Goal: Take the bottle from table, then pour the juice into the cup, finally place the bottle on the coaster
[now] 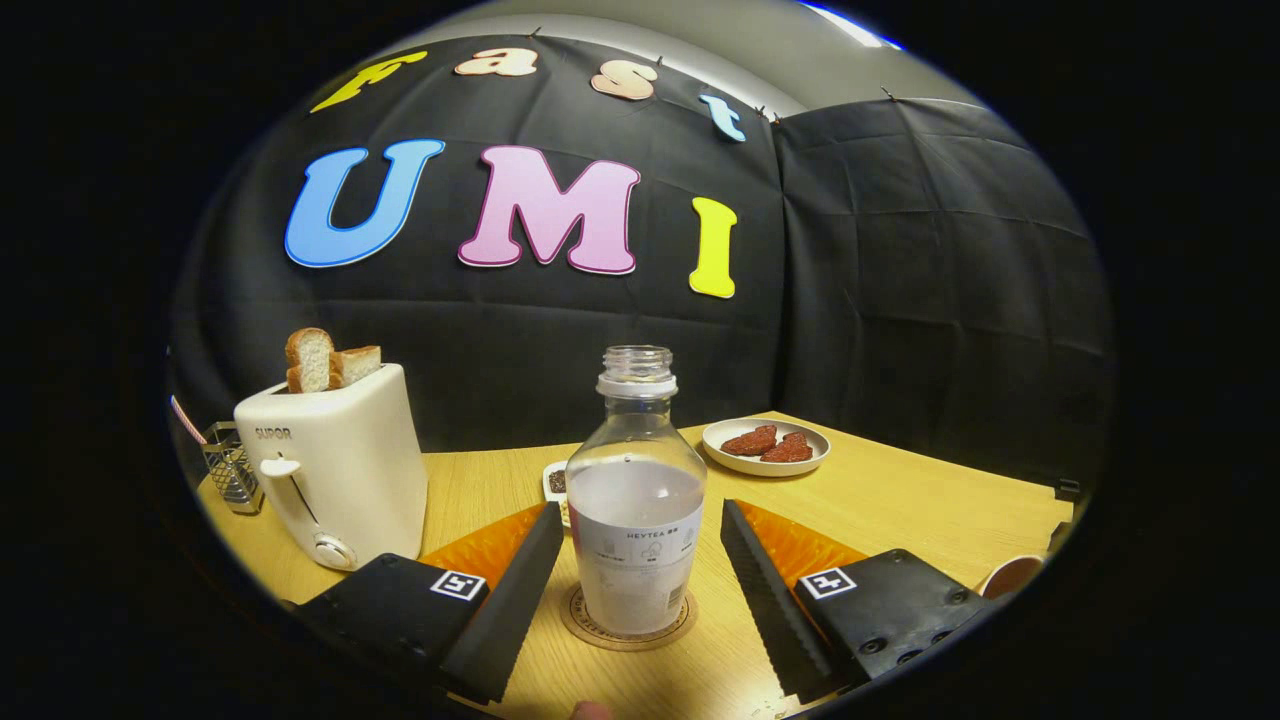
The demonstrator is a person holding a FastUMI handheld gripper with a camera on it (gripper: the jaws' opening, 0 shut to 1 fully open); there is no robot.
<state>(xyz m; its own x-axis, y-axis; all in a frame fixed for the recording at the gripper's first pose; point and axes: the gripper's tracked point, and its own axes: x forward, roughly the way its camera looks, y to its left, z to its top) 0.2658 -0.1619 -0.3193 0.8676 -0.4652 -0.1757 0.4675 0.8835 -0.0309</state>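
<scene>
A clear uncapped bottle (636,500) holding a whitish drink stands upright on a round cork coaster (627,622) on the wooden table (900,500). My gripper (640,560) is open, with one finger on each side of the bottle's lower half and a small gap on both sides, so neither finger presses on it. The rim of a cup (1012,576) peeks out to the right of the right finger.
A white toaster (335,465) with bread slices stands to the left. Behind the bottle lie a small white dish (555,483) and a plate (765,447) with reddish-brown pieces. A metal mesh holder (230,467) sits beyond the toaster. The black cloth wall closes the table's back.
</scene>
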